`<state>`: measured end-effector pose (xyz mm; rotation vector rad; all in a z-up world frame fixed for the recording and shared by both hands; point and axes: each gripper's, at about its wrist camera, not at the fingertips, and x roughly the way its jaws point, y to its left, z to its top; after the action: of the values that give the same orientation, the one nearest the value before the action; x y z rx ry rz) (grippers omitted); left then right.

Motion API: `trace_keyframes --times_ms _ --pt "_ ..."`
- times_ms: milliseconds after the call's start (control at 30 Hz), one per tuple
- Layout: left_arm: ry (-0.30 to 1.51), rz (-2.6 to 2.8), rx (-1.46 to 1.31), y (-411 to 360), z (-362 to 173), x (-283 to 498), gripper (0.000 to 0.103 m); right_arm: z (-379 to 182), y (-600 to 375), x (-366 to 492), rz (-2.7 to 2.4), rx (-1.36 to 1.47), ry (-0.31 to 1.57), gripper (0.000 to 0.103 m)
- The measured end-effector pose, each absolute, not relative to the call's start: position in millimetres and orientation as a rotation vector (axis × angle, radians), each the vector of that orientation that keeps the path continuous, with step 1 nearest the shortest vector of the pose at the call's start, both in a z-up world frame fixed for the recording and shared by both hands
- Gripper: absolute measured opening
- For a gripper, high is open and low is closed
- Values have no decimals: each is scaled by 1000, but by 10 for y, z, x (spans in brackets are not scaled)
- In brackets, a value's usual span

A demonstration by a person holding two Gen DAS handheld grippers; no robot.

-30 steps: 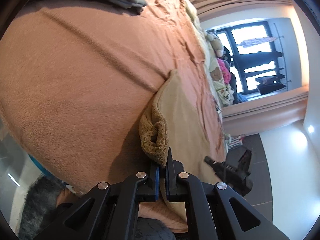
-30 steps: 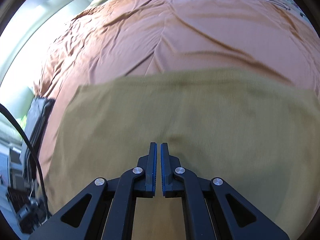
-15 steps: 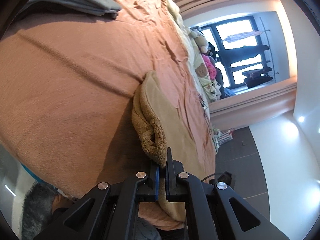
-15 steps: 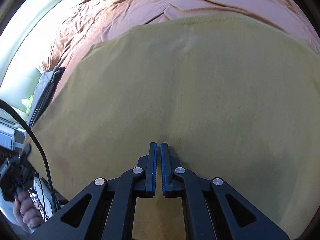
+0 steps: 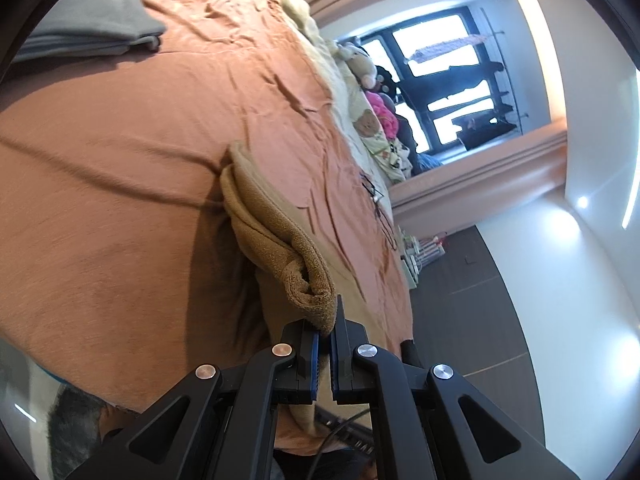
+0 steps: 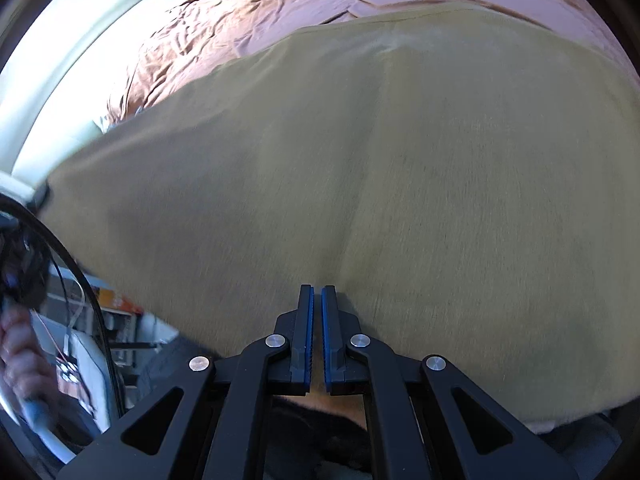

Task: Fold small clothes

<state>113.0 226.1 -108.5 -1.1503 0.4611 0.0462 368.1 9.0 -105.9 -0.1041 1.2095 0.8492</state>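
Note:
A tan knit garment lies on the orange bed sheet, one corner bunched and lifted. My left gripper is shut on that bunched corner, just above the bed. In the right wrist view the same tan garment spreads wide and smooth in front of the fingers and covers most of the sheet. My right gripper is shut on its near edge, and a crease runs away from the fingertips. The garment's lower left edge hangs free over the bedside.
A folded grey stack sits at the far left of the bed. Soft toys and pillows line the bed's far end before a window. Dark floor lies to the right. A person's hand shows at lower left.
My left gripper has risen with the bunched corner, stretching the fold out longer. My right gripper has carried its edge across the bed, so the tan cloth now fills most of its view.

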Motion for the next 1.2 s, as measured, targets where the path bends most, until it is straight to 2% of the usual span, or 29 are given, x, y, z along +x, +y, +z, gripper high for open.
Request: trace_keyframes --times_ms 467,1000,1033,1067,1100,1167,1200 --pt "495 -70 -1010 1871 -561 1659 3 -1068 -368 3534 886 47 1210 0" --pt "592 -211 -860 1119 -204 2372 3 -634 -1395 3511 823 213 1019 3" --pt "599 -219 -853 1067 -206 2406 3 -624 -1427 3478 821 212 1011 5" --pt "608 -228 -845 1006 -205 2456 3 -605 -1490 3441 821 213 1000 21" --pt "615 -234 -840 958 -208 2485 3 -594 -1539 3397 821 215 984 52" --pt "636 -252 -826 837 -210 2589 3 -557 -1617 3303 824 223 944 81" --pt "649 -263 -817 772 -215 2642 3 -546 -1643 3279 826 224 936 81"
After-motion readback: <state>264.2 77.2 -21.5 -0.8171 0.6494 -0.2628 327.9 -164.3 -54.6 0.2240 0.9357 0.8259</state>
